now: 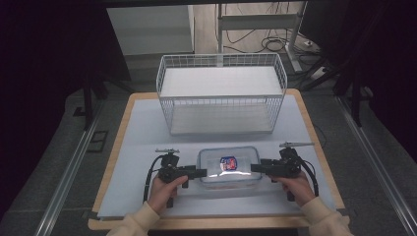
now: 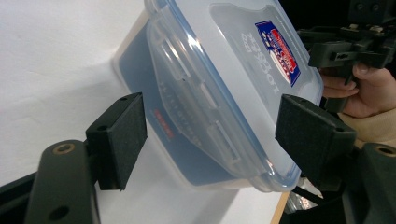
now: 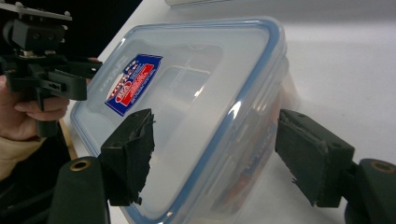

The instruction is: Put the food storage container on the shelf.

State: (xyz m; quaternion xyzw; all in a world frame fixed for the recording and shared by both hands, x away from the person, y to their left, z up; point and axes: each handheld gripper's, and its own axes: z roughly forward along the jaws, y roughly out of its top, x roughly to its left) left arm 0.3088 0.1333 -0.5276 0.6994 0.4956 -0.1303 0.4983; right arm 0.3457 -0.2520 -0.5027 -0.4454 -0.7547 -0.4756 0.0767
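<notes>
A clear plastic box [image 1: 228, 167] with a blue-rimmed lid and a red and blue sticker [image 1: 227, 162] lies on the white table [image 1: 142, 132], low in the middle of the high view. Behind it, toward the top of that view, stands a white wire basket [image 1: 221, 93].

The left gripper [image 1: 198, 172] comes in from the lower left and points at the box's left end. In the left gripper view its 2 jaws stand wide apart on either side of that end of the box [image 2: 224, 93], and I see no pad pressing on it. The right gripper [image 1: 254, 168] comes in from the lower right and points at the box's right end. In the right gripper view its jaws also stand wide, 1 over the lid and 1 beside the box's [image 3: 196, 116] wall, with gaps showing.
</notes>
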